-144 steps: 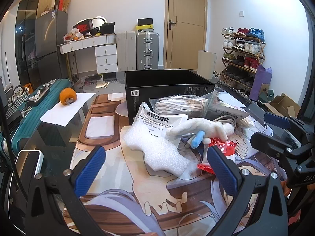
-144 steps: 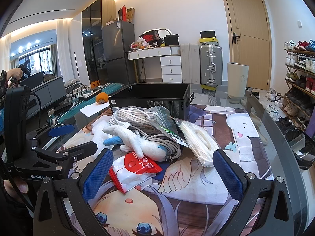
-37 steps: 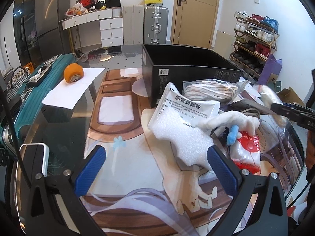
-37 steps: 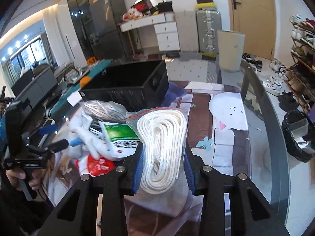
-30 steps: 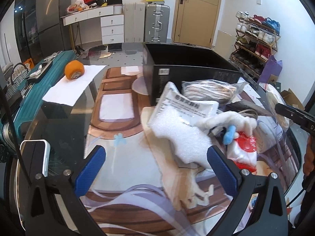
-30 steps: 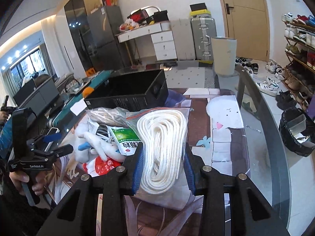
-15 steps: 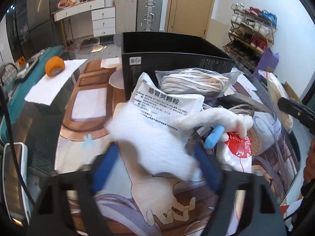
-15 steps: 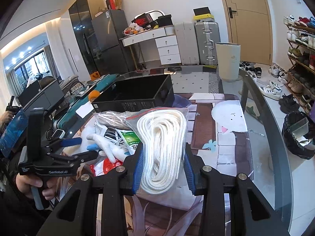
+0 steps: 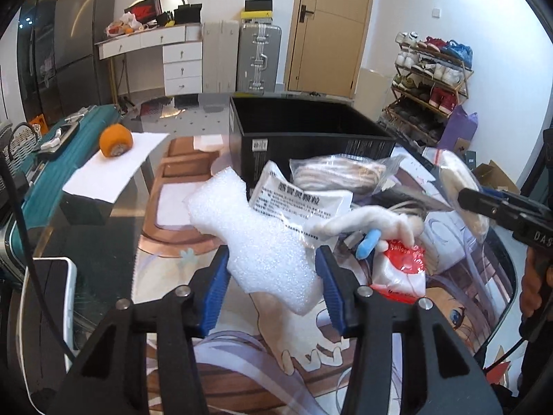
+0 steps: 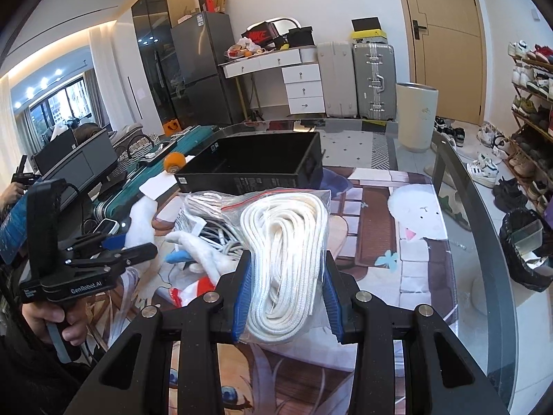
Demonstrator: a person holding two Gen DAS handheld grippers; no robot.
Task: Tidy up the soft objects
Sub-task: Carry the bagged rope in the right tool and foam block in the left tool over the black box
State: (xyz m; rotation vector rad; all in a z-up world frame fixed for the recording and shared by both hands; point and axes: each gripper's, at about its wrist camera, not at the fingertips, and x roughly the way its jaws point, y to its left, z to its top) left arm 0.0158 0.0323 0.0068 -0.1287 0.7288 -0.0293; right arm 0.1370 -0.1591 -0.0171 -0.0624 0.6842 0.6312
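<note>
L claw [image 9: 273,276] on foam sheet [image 9: 255,238]

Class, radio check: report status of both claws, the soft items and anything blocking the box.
Left claw just closed on white foam sheet. Right claw shut on bagged white rope. Black open box ahead, empty; bagged grey cord lies before it.

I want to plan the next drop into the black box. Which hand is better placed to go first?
Probably right: its tool firmly grips the bagged white rope, directly facing the black box. The left tool has just been closing on the white foam piece.
</note>
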